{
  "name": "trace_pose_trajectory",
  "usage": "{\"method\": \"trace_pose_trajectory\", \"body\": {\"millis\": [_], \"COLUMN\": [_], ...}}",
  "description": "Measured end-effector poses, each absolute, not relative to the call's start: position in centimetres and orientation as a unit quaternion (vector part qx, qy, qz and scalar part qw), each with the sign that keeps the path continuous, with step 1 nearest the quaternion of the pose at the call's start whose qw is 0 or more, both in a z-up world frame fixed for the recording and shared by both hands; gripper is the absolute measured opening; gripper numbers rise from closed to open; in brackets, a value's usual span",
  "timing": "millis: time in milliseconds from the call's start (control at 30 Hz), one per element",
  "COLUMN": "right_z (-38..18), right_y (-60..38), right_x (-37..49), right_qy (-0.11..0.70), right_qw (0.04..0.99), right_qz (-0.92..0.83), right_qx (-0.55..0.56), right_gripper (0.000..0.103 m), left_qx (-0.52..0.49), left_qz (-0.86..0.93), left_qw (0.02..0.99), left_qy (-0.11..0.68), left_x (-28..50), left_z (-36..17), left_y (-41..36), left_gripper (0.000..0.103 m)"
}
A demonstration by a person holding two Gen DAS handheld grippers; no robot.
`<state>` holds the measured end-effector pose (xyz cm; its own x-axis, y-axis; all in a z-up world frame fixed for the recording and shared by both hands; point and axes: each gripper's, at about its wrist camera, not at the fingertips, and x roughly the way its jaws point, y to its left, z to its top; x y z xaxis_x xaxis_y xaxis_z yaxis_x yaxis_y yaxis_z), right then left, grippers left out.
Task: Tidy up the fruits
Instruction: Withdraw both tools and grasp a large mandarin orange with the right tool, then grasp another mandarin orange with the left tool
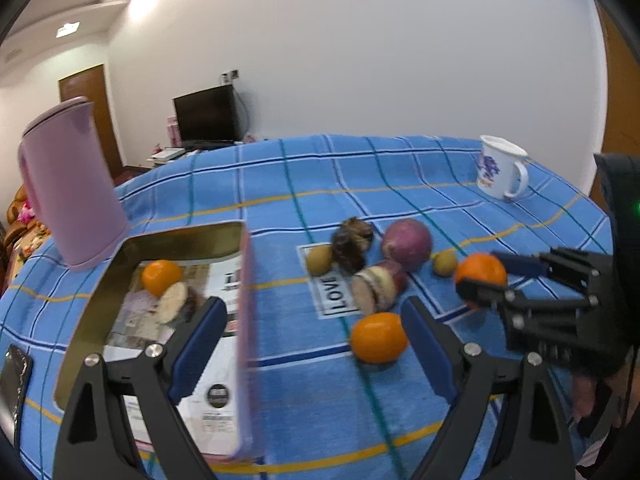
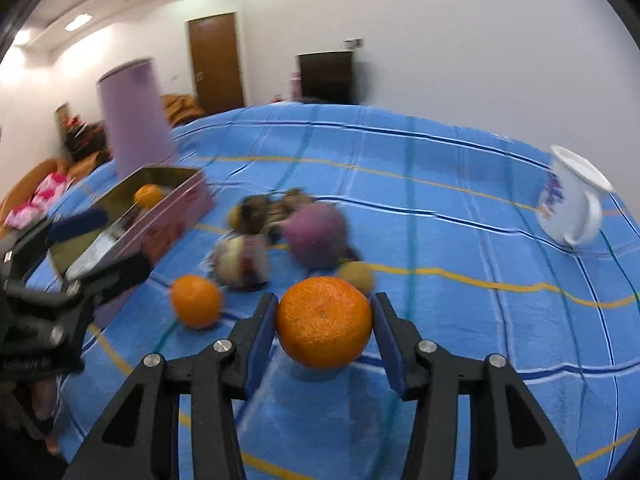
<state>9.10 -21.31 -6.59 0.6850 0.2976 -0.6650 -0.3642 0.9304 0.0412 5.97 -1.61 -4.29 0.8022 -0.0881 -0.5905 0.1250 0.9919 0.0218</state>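
My right gripper (image 2: 325, 316) is shut on an orange (image 2: 324, 322) and holds it above the blue checked cloth; it also shows in the left wrist view (image 1: 480, 276). My left gripper (image 1: 312, 320) is open and empty, over the near wall of a pink tin (image 1: 246, 320) with a gold inside. In the tin lie an orange (image 1: 161, 277) and a cut fruit piece (image 1: 172, 302). On the cloth lie another orange (image 1: 378, 338), a cut purple fruit (image 1: 378, 288), a round purple fruit (image 1: 406, 243), two kiwis (image 1: 319, 259) and a dark spiky thing (image 1: 352, 242).
A tall pink jug (image 1: 68, 184) stands behind the tin. A white mug (image 1: 502, 168) stands at the far right of the table. A phone (image 1: 14, 384) lies at the left edge. A "LOVE" label (image 1: 336, 294) is on the cloth.
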Motion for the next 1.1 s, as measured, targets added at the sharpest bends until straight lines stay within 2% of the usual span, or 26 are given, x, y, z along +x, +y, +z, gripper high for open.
{"method": "trace_pose_trajectory", "body": {"millis": [33,100,267,467,567,867,933,1100], "right_z": [-6.6,-6.5,-6.5,-6.4,-6.5,-6.5,-6.5,-6.3], "right_y": [-21.9,-22.6,-22.9,-23.1,-23.1,-22.7,-22.7,-22.9], "right_x": [9.3,9.4,9.3,9.4,9.4,9.4,9.3,9.1], "right_qy": [0.354,0.353,0.352,0.352,0.352,0.354,0.352,0.347], "right_qw": [0.919,0.920,0.920,0.920,0.920,0.919,0.920,0.921], "right_qz": [0.171,0.166,0.167,0.169,0.170,0.171,0.172,0.173], "right_qx": [-0.042,-0.033,-0.025,-0.017,-0.017,-0.028,-0.029,-0.024], "right_gripper": [0.049,0.049,0.049,0.050,0.050,0.050,0.050,0.050], "left_qx": [0.031,0.037,0.042,0.049,0.046,0.043,0.043,0.045], "left_qz": [-0.060,-0.073,-0.097,-0.114,-0.118,-0.103,-0.102,-0.103], "left_qw": [0.948,0.943,0.931,0.917,0.913,0.902,0.901,0.901], "left_qy": [0.312,0.323,0.349,0.380,0.388,0.418,0.420,0.419], "left_x": [6.1,6.6,7.3,8.2,8.5,9.9,10.0,10.0], "left_z": [-4.4,-4.8,-5.7,-7.0,-7.3,-8.1,-8.2,-8.2], "left_y": [-2.0,-2.9,-4.3,-5.4,-5.5,-5.4,-5.3,-5.3], "left_gripper": [0.090,0.079,0.072,0.050,0.048,0.047,0.043,0.042]}}
